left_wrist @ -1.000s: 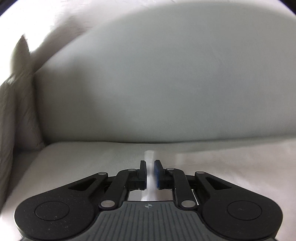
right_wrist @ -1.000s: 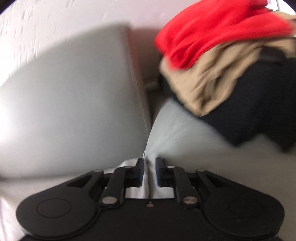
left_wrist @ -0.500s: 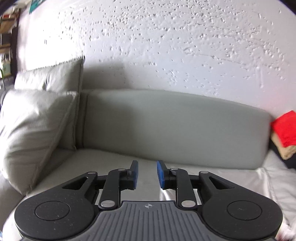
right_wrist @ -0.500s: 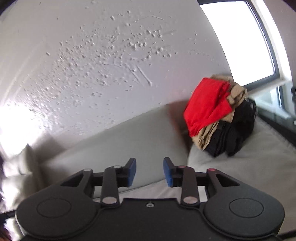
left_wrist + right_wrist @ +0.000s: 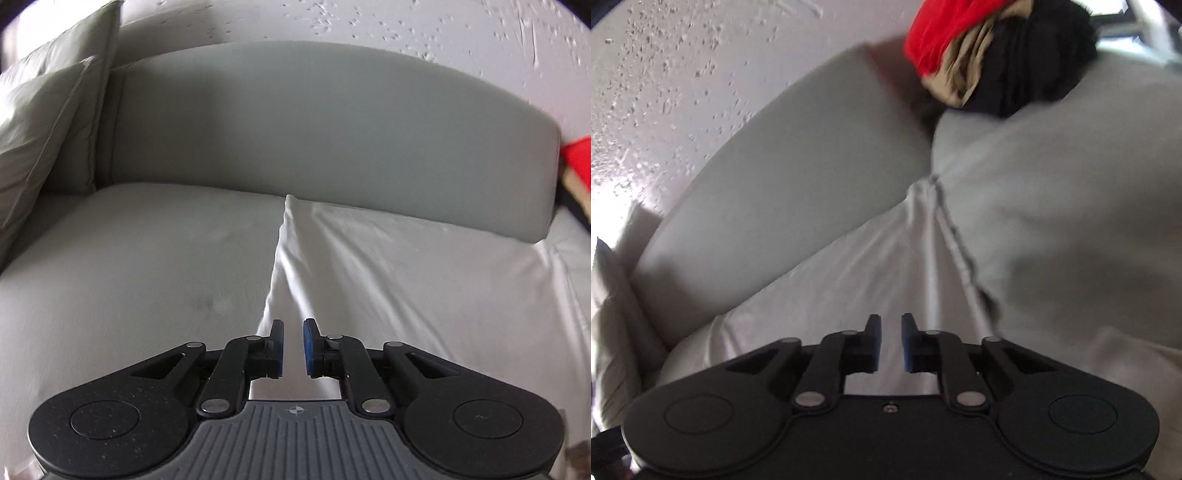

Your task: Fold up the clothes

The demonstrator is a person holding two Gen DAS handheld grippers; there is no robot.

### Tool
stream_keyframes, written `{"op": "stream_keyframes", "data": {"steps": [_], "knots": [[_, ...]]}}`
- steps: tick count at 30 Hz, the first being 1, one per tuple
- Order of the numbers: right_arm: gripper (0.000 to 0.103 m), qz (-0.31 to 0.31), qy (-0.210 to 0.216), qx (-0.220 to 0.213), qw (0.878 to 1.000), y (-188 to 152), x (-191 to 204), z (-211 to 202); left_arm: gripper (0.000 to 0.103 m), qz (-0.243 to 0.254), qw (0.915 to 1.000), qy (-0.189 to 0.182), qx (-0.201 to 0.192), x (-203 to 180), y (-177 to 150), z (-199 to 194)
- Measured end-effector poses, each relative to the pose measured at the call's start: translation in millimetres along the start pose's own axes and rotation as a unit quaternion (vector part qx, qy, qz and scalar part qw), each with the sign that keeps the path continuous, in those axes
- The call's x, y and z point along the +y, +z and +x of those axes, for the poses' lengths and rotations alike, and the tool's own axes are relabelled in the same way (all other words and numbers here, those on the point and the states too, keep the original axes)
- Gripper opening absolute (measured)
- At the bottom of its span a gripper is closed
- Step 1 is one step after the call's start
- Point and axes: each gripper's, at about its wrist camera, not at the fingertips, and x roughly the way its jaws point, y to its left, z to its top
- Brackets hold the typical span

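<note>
Left view: left gripper [image 5: 293,345] sat slightly parted, gripping nothing, over the near edge of a white cloth [image 5: 406,280] spread on the grey sofa [image 5: 129,266], pillows [image 5: 40,122] at left, textured wall [image 5: 369,22] behind. Right view, blurry: right gripper [image 5: 891,341] also parted and empty over the cloth [image 5: 849,280]; red, tan and black pile [image 5: 993,51] on the far cushion by a window [image 5: 1126,22].

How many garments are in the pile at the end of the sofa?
3 show: a red garment on top, a tan garment under it, and a black garment lowest. More may be hidden inside.
</note>
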Motion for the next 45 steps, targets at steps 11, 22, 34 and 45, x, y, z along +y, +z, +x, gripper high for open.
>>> {"op": "stream_keyframes", "data": {"steps": [11, 22, 34, 45], "knots": [[0.0, 0.031, -0.167, 0.001, 0.986, -6, -40, 14, 0.009, 0.0, 0.9852, 0.163, 0.053, 31, -9, 39], [0.018, 0.039, -0.075, -0.014, 0.996, -20, -19, -26, 0.016, 0.013, 0.9996, 0.024, -0.007, 11, -13, -11], [0.0, 0.019, -0.188, 0.059, 0.98, -59, -15, -63, 0.013, 0.118, 0.9737, 0.181, 0.072, 4, -57, -34], [0.029, -0.078, -0.112, -0.056, 0.989, -103, 35, -193, 0.013, -0.038, 0.9985, -0.025, -0.032, 68, -90, -193]]}}
